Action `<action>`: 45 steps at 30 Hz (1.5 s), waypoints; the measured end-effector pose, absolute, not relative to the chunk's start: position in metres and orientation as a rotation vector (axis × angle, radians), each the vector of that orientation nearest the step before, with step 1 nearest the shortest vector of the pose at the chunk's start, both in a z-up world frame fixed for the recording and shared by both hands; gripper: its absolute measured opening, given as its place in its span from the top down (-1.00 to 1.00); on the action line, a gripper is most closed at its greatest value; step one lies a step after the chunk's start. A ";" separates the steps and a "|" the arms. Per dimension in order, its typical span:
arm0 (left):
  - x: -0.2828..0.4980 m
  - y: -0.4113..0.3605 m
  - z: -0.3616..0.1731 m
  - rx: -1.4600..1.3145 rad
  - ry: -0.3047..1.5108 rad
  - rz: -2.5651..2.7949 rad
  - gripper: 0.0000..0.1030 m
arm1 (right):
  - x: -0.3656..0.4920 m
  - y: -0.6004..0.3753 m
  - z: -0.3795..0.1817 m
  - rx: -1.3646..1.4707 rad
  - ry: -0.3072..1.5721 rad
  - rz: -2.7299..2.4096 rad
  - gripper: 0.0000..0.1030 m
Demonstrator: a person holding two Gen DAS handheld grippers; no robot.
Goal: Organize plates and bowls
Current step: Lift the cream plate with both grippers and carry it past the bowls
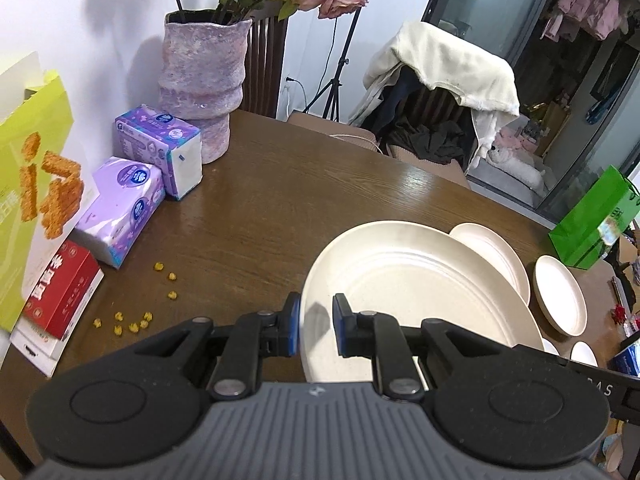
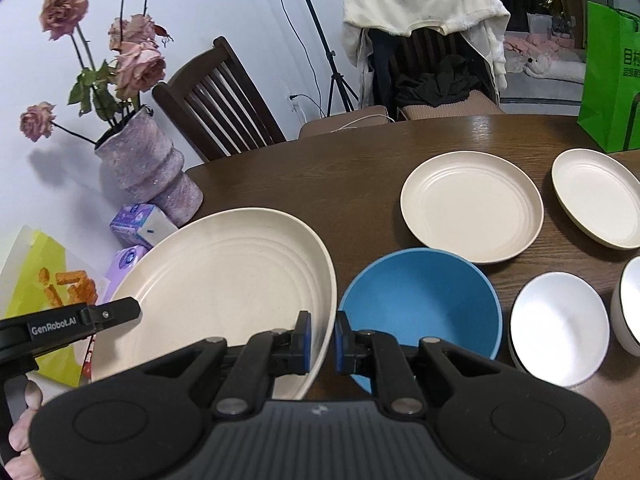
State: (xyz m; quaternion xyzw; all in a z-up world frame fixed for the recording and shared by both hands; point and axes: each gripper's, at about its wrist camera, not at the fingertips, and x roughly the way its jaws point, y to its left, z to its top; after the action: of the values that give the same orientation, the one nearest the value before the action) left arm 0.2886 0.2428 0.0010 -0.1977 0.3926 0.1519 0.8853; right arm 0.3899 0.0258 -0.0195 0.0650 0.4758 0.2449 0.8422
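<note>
Dark brown wood grain is seen across the dining table [image 2: 360, 184], which is backed by a white wall and two wooden chairs. A large cream plate [image 2: 224, 280] is held tilted above the table, clamped on opposite rims: its left rim is pinched by the left gripper [image 1: 316, 330], and its right rim by the right gripper [image 2: 322, 342], both pairs of blue pads being closed on the edge. Just beside the plate's right rim, a blue bowl [image 2: 424, 300] is set on the table. Farther right, a second cream plate [image 2: 472, 210] and a third [image 2: 600, 200] are laid flat, apart from each other. Two white bowls [image 2: 560, 328] are placed near the right edge. A pink vase [image 1: 200, 80] of faded roses and tissue packs [image 1: 160, 144] are stood by the wall. A green bag [image 2: 612, 60] is stood at the far right.
</note>
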 end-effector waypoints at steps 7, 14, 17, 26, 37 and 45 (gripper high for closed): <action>0.263 0.229 0.003 -0.429 0.808 0.306 0.68 | 0.365 0.011 -0.015 0.145 0.995 0.505 0.78; 0.242 0.215 0.004 -0.429 0.805 0.292 0.68 | 0.341 -0.005 -0.013 0.148 0.986 0.493 0.78; 0.235 0.209 0.005 -0.424 0.803 0.287 0.68 | 0.330 -0.014 -0.013 0.152 0.982 0.490 0.78; 0.216 0.188 0.001 -0.421 0.807 0.263 0.68 | 0.305 -0.038 -0.014 0.162 0.974 0.474 0.78; 0.202 0.162 -0.011 -0.417 0.830 0.233 0.68 | 0.281 -0.067 -0.024 0.161 0.975 0.450 0.78; 0.197 0.138 -0.019 -0.410 0.845 0.194 0.68 | 0.272 -0.095 -0.030 0.175 0.977 0.421 0.78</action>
State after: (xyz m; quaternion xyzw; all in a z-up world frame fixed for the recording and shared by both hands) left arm 0.1975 0.1377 -0.0187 -0.1972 0.4063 0.0934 0.8873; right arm 0.2716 -0.0945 -0.0304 0.0831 0.4651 0.2007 0.8582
